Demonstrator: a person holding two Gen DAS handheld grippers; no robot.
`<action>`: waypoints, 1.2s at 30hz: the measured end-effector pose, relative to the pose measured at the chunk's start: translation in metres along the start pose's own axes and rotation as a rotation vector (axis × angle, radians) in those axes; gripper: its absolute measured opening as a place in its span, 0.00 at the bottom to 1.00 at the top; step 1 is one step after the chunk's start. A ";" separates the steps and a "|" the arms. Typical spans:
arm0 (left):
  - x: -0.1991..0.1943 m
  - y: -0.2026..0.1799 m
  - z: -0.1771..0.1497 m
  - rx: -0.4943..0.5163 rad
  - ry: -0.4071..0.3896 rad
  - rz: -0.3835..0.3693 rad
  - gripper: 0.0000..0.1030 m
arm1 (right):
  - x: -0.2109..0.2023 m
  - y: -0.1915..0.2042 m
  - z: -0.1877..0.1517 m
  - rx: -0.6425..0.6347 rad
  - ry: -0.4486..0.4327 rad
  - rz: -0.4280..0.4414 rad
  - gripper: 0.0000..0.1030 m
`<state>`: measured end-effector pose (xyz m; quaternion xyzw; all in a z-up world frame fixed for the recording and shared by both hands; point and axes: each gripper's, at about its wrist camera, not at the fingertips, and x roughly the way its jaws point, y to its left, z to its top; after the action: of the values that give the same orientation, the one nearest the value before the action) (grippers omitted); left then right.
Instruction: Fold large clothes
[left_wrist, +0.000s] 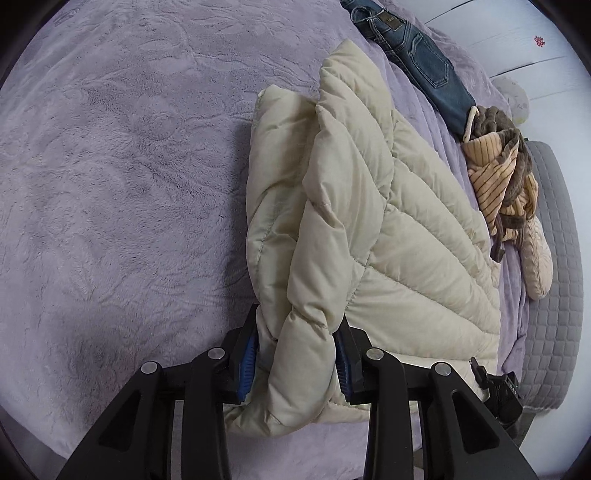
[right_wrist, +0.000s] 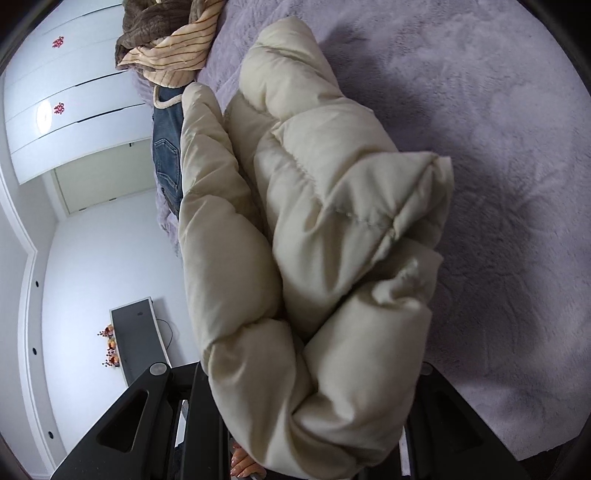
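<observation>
Lilac plush blanket (left_wrist: 110, 184) under us; on it lies the cream quilted jacket (left_wrist: 369, 221), puffy, its long axis running away from us. Our left gripper (left_wrist: 295, 358) tilts steeply down, blue pads clamping a bunched fold. Right gripper (right_wrist: 314, 424) is buried in padding; grip unclear.

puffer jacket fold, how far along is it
Done: the cream puffer jacket already lies doubled over on the purple blanket.

In hand: the left gripper pinches a bunched edge; the right gripper is buried under padding, apparently clamped on it.

Left: setting this fold flat and letting go. The jeans and the striped brown garment beside it lie unfolded.
</observation>
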<state>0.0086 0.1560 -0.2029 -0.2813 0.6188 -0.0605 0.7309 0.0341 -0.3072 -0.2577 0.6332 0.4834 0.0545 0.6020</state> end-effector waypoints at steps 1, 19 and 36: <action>0.000 -0.001 -0.001 0.008 0.001 0.020 0.44 | 0.006 0.002 0.004 0.008 -0.005 -0.007 0.28; -0.017 -0.003 0.005 0.091 -0.022 0.196 0.76 | 0.004 0.043 -0.004 -0.082 -0.010 -0.227 0.45; -0.025 -0.013 0.016 0.151 -0.085 0.266 1.00 | 0.034 0.097 -0.039 -0.375 0.129 -0.432 0.58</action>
<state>0.0209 0.1619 -0.1734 -0.1435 0.6126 0.0023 0.7772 0.0796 -0.2374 -0.1855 0.3887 0.6257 0.0535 0.6742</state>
